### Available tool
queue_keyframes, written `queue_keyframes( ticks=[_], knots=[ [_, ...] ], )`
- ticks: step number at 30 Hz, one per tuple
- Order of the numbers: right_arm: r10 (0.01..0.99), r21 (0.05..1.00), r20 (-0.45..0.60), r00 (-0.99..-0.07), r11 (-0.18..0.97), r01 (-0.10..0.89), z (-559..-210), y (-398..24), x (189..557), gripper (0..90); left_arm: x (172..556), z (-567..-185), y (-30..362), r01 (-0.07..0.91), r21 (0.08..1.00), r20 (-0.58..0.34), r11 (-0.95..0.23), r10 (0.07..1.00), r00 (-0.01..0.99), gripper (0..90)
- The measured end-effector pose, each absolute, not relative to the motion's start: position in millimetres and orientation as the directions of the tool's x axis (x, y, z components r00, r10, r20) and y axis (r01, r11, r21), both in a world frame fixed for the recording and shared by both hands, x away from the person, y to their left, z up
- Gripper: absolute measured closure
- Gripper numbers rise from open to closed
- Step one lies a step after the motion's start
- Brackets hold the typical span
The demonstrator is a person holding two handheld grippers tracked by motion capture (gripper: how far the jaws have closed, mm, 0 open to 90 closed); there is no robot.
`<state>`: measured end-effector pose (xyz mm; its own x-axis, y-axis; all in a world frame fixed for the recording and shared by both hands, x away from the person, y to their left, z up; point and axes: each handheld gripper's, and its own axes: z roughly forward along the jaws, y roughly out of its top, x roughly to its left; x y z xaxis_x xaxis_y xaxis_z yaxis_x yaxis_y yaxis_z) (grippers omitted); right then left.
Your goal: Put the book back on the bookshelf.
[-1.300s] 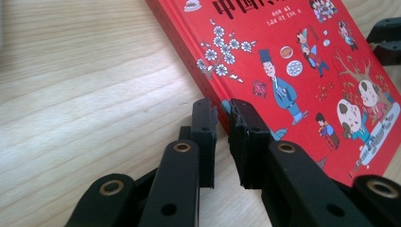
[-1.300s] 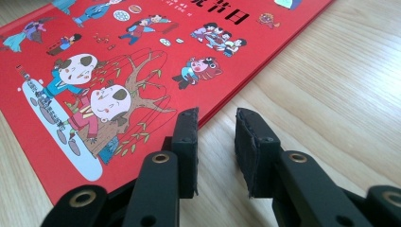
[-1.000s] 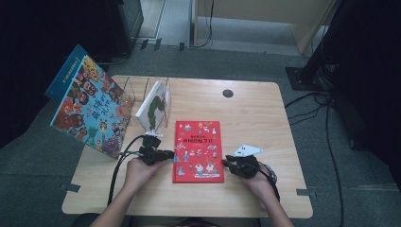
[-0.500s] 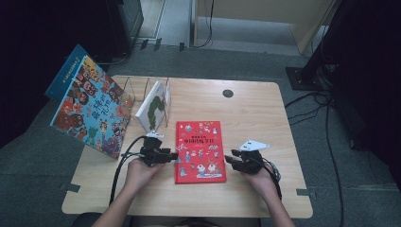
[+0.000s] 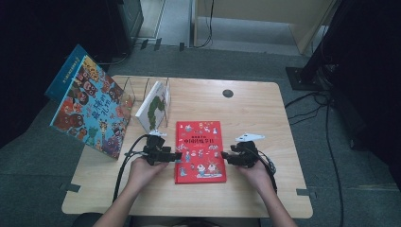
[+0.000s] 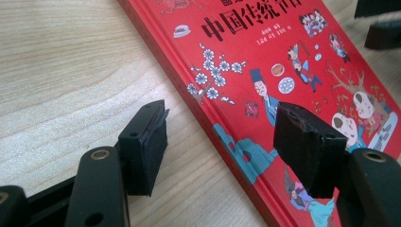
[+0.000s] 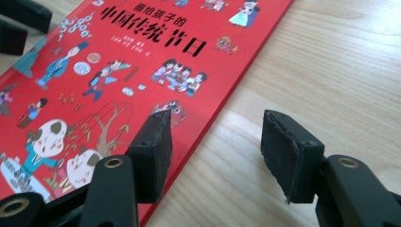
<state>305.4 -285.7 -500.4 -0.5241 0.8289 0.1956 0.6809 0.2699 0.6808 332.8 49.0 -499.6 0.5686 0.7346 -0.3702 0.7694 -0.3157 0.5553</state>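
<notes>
Left gripper (image 5: 176,155) stands at the red book's (image 5: 199,150) left edge, jaws just opened, gripping nothing. Book lies flat on the table (image 5: 265,123), released. Right gripper (image 5: 226,157) at its right edge likewise opened wide, empty. Placement appears complete; withdrawal remains.

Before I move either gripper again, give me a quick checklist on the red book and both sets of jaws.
1. Red book flat on the table, closed: ok.
2. Left gripper jaws just opened, pads off the book's left edge: ok.
3. Right gripper jaws just opened, straddling the book's right edge without pressing: ok.
4. Book released by both: ok.
5. Wire rack with the white book apart from the red book: ok.
6. Large blue book stable against the table's left edge: cannot tell.
</notes>
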Motion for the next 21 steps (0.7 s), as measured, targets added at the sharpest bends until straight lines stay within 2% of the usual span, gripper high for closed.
queue_keyframes(
  ticks=[13,21],
  knots=[
    [0.877,0.546,0.23,-0.422,0.243,0.802,-488,-282,333,48.1,330,-499,48,0.731,0.568,-0.312,-0.378,0.723,0.617,36.0],
    [0.896,0.46,0.28,-0.344,0.189,0.867,-488,-285,341,49.9,330,-498,48,0.743,0.555,-0.323,-0.375,0.726,0.608,37.2]
  ],
)
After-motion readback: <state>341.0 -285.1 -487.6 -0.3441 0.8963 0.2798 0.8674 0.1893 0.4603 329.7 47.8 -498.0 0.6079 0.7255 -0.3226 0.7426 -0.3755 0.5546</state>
